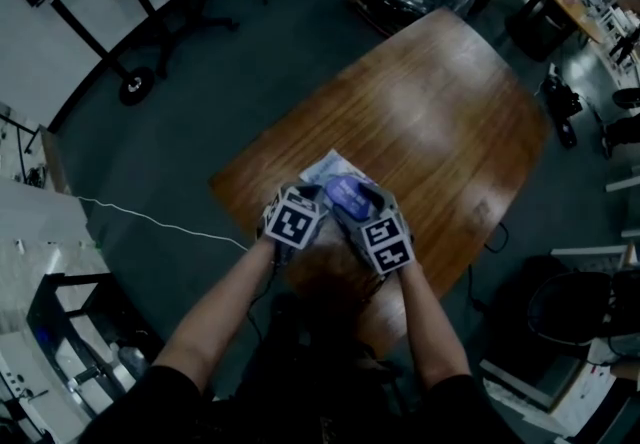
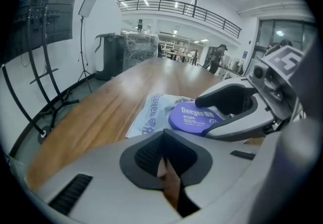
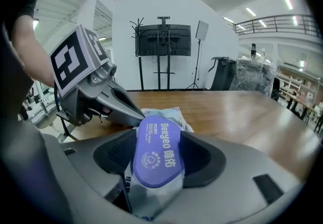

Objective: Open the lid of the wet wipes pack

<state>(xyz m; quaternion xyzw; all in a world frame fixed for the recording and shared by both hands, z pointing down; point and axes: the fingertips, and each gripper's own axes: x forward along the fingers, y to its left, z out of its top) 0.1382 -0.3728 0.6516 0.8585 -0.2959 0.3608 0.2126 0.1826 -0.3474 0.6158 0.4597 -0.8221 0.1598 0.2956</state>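
Wet wipes pack (image 3: 151, 200), held crosswise between the jaws of the right gripper (image 1: 368, 212). Both pads press its soft sides, and its near end bulges out below the jaws toward the camera. The purple lid (image 3: 157, 150) faces up, centred in the gap between these jaws, and lies flat on the pack. No raised edge or opening shows in any view. The far end of the pack extends beyond the jaw tips and appears to rest on the wooden surface (image 3: 242, 112).

The left gripper (image 3: 128, 112) has its jaws closed together with nothing between them; only a thin slit shows the surface below. In the right gripper view its tip sits at the far left corner of the lid, touching or just beside the pack; contact with the lid rim itself cannot be confirmed.

Progress, as judged: the pack is secured and the closed left tip is positioned at the lid, but opening has not begun. Remaining steps are probably to catch the lid's rim with the left jaws and to swing it up, while the right jaws hold the pack steady.
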